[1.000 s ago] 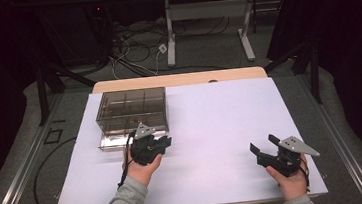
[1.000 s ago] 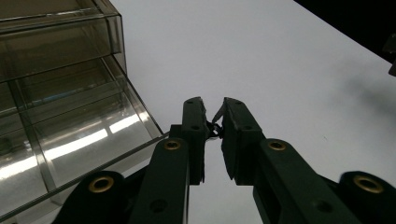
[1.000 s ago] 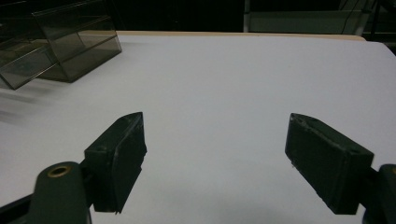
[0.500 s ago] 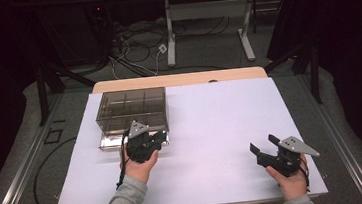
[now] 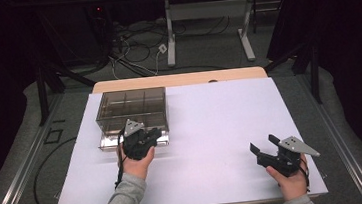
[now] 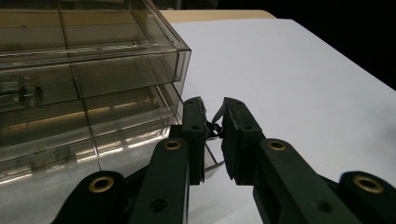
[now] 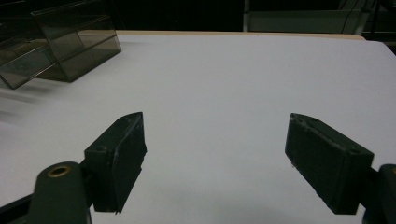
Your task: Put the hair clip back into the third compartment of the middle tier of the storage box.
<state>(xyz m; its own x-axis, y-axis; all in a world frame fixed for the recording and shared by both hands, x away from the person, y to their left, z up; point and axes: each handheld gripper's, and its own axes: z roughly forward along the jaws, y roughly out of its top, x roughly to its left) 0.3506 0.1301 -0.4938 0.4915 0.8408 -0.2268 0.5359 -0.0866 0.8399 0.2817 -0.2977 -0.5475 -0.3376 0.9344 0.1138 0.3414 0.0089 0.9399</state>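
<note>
A smoked, clear plastic drawer box [image 5: 132, 108] is set on the far left part of the white table cover [image 5: 221, 123], its front turned toward the near edge. Its bottom drawer [image 5: 107, 145] is seen pulled out a little toward the person, lying lower and nearer than the rest of the box, so that it can be reached from the front. The left gripper [image 6: 214, 122] is held at the near right corner of that drawer, its jaws nearly clenched upon the thin clear front edge there; the grasp appears to be taken so that the drawer may be slid along its rails, though which way cannot be told. A narrow gap is left between the jaws, with the plastic lip seen in it.

The right gripper [image 5: 263, 147] is kept well apart, near the near right corner of the table, its jaws spread wide and holding nothing, apparently parked out of the way while the one-handed work is done.
</note>
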